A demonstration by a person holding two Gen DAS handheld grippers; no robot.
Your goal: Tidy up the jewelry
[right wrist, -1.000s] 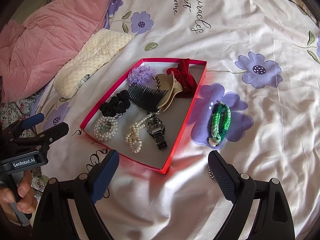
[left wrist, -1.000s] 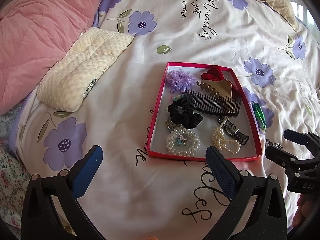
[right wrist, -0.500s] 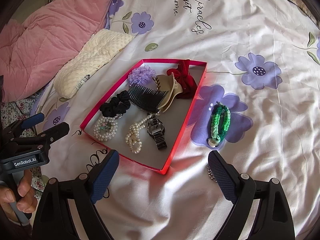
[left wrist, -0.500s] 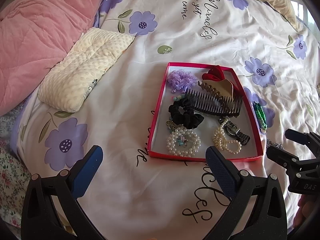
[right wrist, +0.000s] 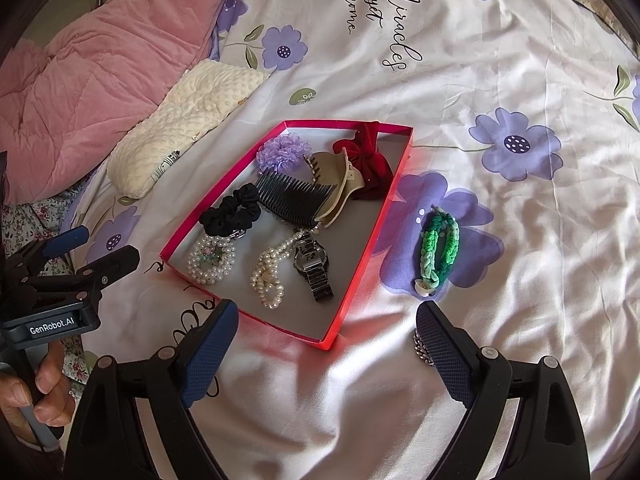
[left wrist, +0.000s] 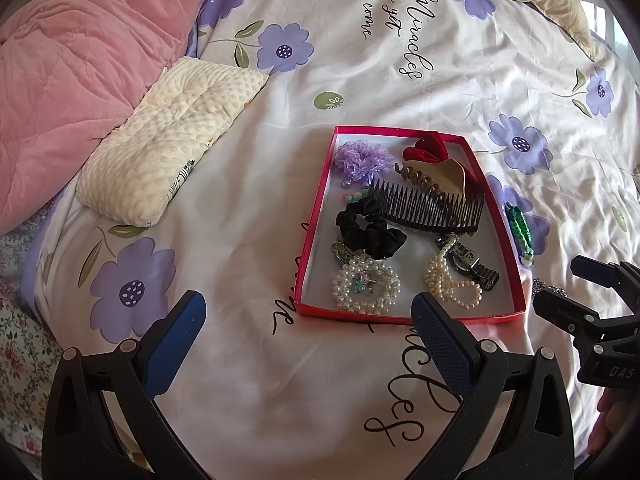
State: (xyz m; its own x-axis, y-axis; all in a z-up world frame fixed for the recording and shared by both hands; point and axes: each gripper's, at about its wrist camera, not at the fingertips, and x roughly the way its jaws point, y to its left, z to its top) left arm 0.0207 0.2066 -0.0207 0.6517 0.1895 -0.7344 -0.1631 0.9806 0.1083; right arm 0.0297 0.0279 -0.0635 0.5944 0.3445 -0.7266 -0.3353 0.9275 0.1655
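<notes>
Hovering nearest the cameras, both handheld grippers hang above a white bedspread (right wrist: pixel 520 60) printed with purple flowers and black script. The left gripper (left wrist: pixel 308 336) has its blue-padded fingers spread wide with nothing between them. The right gripper (right wrist: pixel 324 344) is spread wide too, also holding nothing. Partly hidden behind its right finger, a bit of metal chain (right wrist: pixel 422 350) lies on the cloth.

Just beyond the fingertips sits a shallow red tray (right wrist: pixel 362 264), grey inside. At its near end lie a coiled pearl bracelet (right wrist: pixel 211 261) with a small blue charm, a looped pearl strand (right wrist: pixel 269 276), and a dark metal wristwatch (right wrist: pixel 314 264) touching that strand. Farther in rest a black scrunchie (right wrist: pixel 232 216), a black hair comb (right wrist: pixel 294 200) leaning on a beige claw clip (right wrist: pixel 336 184), a lilac ruffled scrunchie (right wrist: pixel 282 152), and a dark red bow (right wrist: pixel 370 164) at the far corner.

Outside the tray, just beside its right wall, a green braided bracelet (right wrist: pixel 438 248) lies on a purple flower.

Farther back on the left are a cream dotted pillow (left wrist: pixel 168 140) and, beyond it, a pink quilt (left wrist: pixel 72 60).
</notes>
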